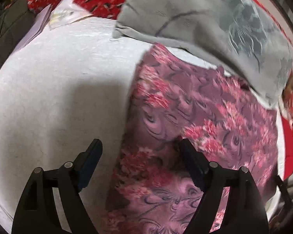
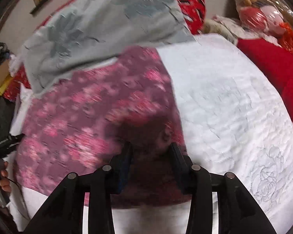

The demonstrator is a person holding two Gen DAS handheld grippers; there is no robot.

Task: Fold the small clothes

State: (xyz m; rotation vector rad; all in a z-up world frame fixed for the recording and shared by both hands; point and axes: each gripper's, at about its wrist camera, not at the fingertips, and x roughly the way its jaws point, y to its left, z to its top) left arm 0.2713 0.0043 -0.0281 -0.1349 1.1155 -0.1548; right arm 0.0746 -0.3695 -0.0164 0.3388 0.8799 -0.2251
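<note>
The pink floral cloth [image 1: 201, 117] lies flat on the white bedsheet [image 1: 58, 78], partly tucked under a grey flowered cloth [image 1: 205, 19] at its far end. Its long axis runs away from the person, from the near edge of the bed toward the grey piece — in both wrist views it reads as a tall strip rather than a wide one, though blur and the fisheye make its exact outline hard to tell.

The left tongs [image 1: 140, 146] stand wide, with nothing between the pads. They straddle the cloth's left edge: one finger over bare sheet, the other over the pink fabric. So the cloth lies ahead and to the right of this hand.

The right tongs [image 2: 151, 146] are partly parted, hanging over the near right part of the same cloth [image 2: 91, 107]. Nothing looks pinched in them, though shadow there hides the fabric's surface. From this hand the cloth spreads ahead and to the left, its right edge running just beside the right-hand finger.

Both hands sit at the near end, one on each long edge. A likely next fold would carry that near end forward along the long axis — the right hand looks slightly better placed over fabric.
</note>
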